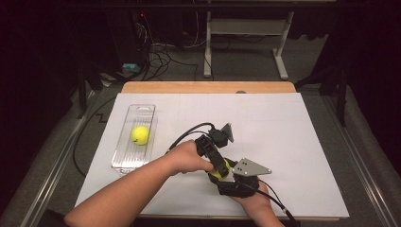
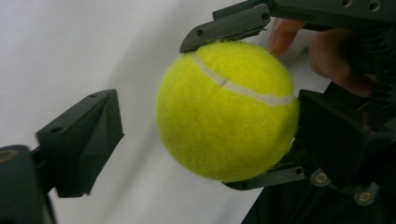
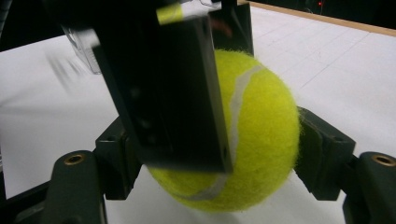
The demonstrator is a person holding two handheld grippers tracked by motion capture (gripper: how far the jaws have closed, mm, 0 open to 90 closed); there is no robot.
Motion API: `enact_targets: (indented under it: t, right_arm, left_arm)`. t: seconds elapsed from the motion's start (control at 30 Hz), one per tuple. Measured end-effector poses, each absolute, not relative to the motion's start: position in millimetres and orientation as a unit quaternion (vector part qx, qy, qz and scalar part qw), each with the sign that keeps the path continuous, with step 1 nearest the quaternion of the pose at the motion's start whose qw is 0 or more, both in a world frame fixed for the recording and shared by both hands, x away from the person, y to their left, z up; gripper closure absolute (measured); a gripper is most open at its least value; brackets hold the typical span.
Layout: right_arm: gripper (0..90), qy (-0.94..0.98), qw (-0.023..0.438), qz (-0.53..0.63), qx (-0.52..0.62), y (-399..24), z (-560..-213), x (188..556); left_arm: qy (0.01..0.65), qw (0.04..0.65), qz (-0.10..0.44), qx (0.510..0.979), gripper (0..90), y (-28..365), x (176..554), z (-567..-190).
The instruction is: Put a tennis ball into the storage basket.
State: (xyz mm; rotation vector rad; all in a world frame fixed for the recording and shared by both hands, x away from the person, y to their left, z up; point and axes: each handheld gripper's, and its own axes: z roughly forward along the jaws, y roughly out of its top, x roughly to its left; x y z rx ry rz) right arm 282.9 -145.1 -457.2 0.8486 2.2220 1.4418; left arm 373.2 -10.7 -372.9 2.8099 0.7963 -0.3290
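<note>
Right now a yellow tennis ball (image 1: 218,170) sits near the front of the bench (image 1: 293,142), gripped by the right gripper (image 1: 226,174), whose jaws are closed on it. In the right gripper view the ball (image 3: 261,140) is pressed between the two black jaws, one against each side, with the white seam curving down its face.

The left gripper (image 1: 218,163) reaches across from the person's left hand (image 1: 187,157) and meets the same ball from the other side. In the left gripper view its jaws straddle the ball (image 2: 226,112): the jaw at the right of that view lies against the ball's side, while the jaw at the left stands apart from it, with white bench showing in the gap. So these jaws are open around the ball and not yet pressing on it from both sides (the other gripper's thin black jaws show above and below the ball in that view, with fingertips (image 2: 282,35) behind them).

A second tennis ball (image 1: 140,135) lies in a clear plastic tray (image 1: 142,111) on the left part of the bench, well apart from both grippers. The bench top is covered by a white sheet, with a wooden edge showing along the far side.
</note>
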Motion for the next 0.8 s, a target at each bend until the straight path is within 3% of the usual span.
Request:
enact_targets:
  t: [0.23,0.6,0.63,0.77,0.8]
  right_arm:
    - [27.7,0.785,0.179,0.509,0.304,-145.0,-458.4,283.6]
    - [26.4,0.782,0.180,0.514,0.303,-145.0,-459.0,284.3]
    - [25.3,0.782,0.181,0.515,0.301,-145.1,-459.1,284.4]
    - [6.8,0.781,0.174,0.514,0.309,-144.8,-460.6,286.8]
    - [6.8,0.781,0.174,0.514,0.309,-144.8,-460.6,286.8]
  left_arm:
    - [0.265,0.106,-0.130,0.949,25.1,-12.9,373.1,-376.7]
    - [0.272,0.108,-0.117,0.949,26.8,-14.0,369.9,-374.3]
    - [0.272,0.108,-0.115,0.949,26.8,-14.1,369.8,-373.8]
    - [0.275,0.109,-0.109,0.949,26.9,-12.4,370.8,-372.0]
    - [0.275,0.109,-0.109,0.949,26.9,-12.4,370.8,-372.0]
